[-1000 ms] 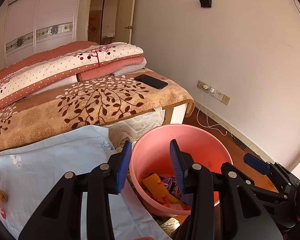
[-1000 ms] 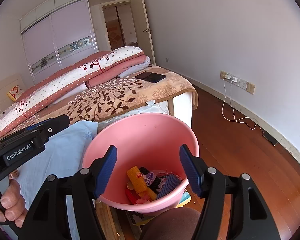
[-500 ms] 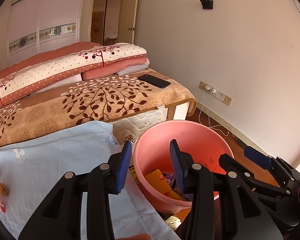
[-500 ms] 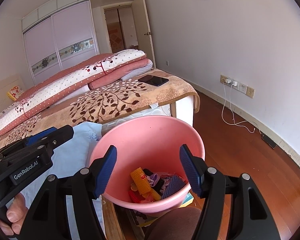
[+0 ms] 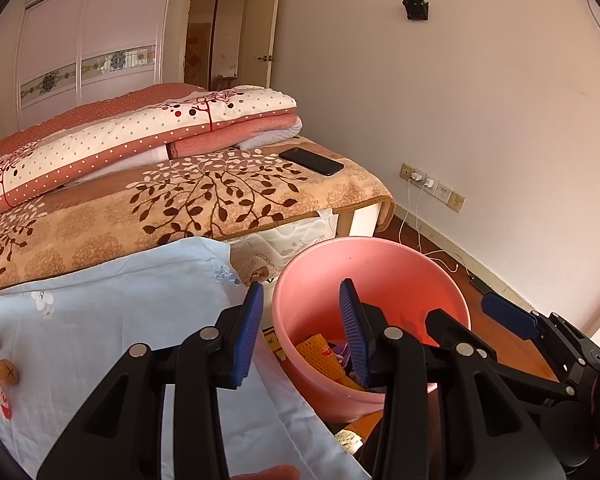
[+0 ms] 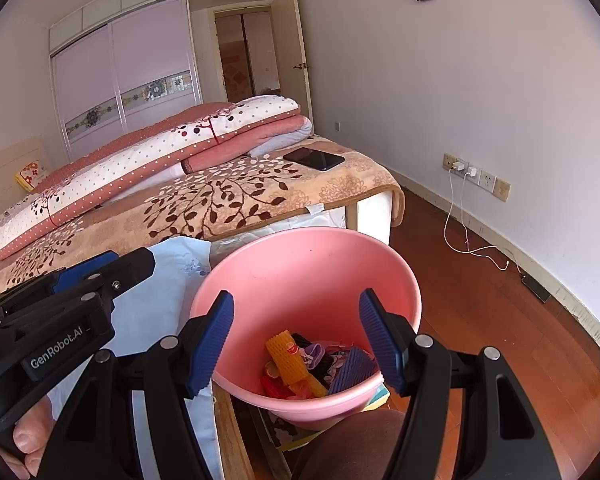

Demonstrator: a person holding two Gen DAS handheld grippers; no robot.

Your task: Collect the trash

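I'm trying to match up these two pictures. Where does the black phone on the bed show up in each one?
Left wrist view: the black phone lies on the leaf-patterned blanket, just above the picture's centre.
Right wrist view: the black phone lies on that blanket's far corner, just above centre.
Shared landmark: the pink bucket stands below the phone in both views.

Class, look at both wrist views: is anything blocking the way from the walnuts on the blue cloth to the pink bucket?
Nothing visible blocks it. The walnuts lie on the blue cloth, left of the open left gripper. The pink bucket is uncovered beside the cloth's edge, and the open right gripper holds nothing over it.
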